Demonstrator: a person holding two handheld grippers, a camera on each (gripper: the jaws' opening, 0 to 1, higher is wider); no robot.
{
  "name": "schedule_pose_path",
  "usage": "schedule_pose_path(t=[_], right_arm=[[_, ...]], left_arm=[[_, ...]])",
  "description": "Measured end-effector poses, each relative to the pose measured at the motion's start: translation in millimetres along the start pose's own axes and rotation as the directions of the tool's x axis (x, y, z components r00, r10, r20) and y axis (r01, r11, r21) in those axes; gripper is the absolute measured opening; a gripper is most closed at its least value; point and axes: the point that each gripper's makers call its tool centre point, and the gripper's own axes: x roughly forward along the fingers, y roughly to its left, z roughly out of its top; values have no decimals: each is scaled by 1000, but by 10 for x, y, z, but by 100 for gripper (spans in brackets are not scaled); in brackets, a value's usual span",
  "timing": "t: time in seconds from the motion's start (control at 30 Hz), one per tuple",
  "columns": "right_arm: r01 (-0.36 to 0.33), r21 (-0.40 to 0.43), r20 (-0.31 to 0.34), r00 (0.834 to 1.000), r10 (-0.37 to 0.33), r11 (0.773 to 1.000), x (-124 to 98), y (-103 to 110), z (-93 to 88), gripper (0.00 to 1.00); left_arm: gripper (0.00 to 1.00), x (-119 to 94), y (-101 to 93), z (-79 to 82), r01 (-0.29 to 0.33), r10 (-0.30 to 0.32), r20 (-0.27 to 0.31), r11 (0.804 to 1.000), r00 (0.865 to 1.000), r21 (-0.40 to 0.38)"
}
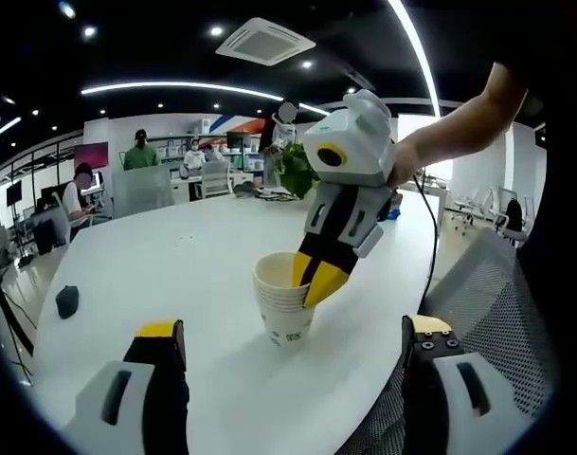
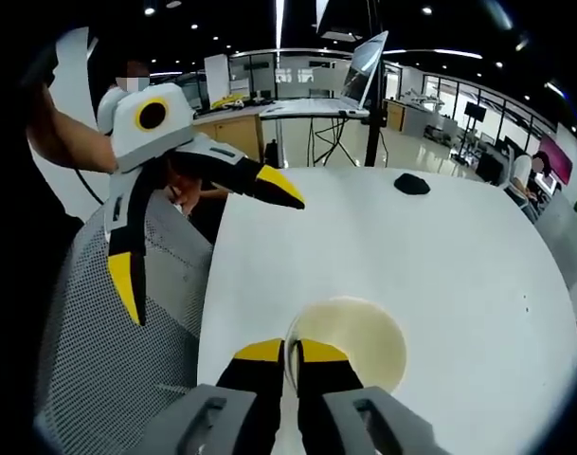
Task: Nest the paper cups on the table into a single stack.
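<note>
A stack of nested paper cups (image 1: 284,305) stands upright on the white table (image 1: 165,256) near its edge. My right gripper (image 1: 315,277) comes down from the upper right in the left gripper view and is shut on the stack's near rim, one finger inside and one outside. Seen from above in the right gripper view, the top cup's mouth (image 2: 356,343) is empty, and my right gripper (image 2: 290,353) pinches its rim. My left gripper (image 1: 293,332) stands wide open, short of the stack with nothing between its jaws; it hangs open (image 2: 205,239) off the table's (image 2: 411,256) edge.
A small black object (image 1: 67,300) (image 2: 411,183) lies further along the table. A grey mesh chair (image 1: 482,303) (image 2: 108,370) stands at the table's edge below the grippers. A green plant (image 1: 294,171) and seated people are beyond the far side.
</note>
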Motion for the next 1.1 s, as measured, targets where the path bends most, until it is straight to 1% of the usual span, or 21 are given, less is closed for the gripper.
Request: schedule_pose_path(t=[0.1, 0.17, 0.27, 0.37, 0.47, 0.6, 0.83, 0.87, 1.0, 1.1], right_arm=[[10, 1, -7, 1000, -10, 1000, 3, 9, 2, 1], [24, -17, -12, 1000, -24, 1000, 5, 10, 5, 2], [19, -44, -11, 1000, -19, 999, 4, 59, 14, 2], [31, -63, -11, 999, -32, 998, -5, 53, 14, 8], [45, -76, 5, 999, -45, 996, -36, 39, 45, 9], [64, -76, 26, 998, -63, 995, -96, 18, 91, 13], [103, -69, 94, 991, -96, 992, -241, 28, 195, 21], [118, -61, 115, 987, -110, 991, -290, 24, 215, 23], [154, -27, 164, 975, -148, 988, -413, 8, 245, 32], [182, -1, 185, 967, -178, 983, -487, -33, 210, 40]], left_arm=[[93, -2, 3, -6, 0, 0, 0, 1000, 1000, 3], [93, -2, 3, -5, -1, 1, -1, 1000, 1000, 5], [93, -2, 0, -1, 0, 0, 0, 1000, 1000, 5], [93, -1, -3, 0, 2, -2, 0, 1000, 1000, 6], [94, -1, 0, -5, 3, -3, 0, 1000, 1000, 7], [94, 1, -1, -7, 5, -5, -1, 1000, 1000, 10], [94, 5, 2, -29, 7, -7, -7, 1000, 1000, 15], [94, 7, -2, -30, 10, -9, -7, 1000, 1000, 15], [95, 13, -13, -27, 13, -13, -7, 1000, 1000, 14], [96, 19, -20, -24, 16, -16, -7, 1000, 1000, 9]])
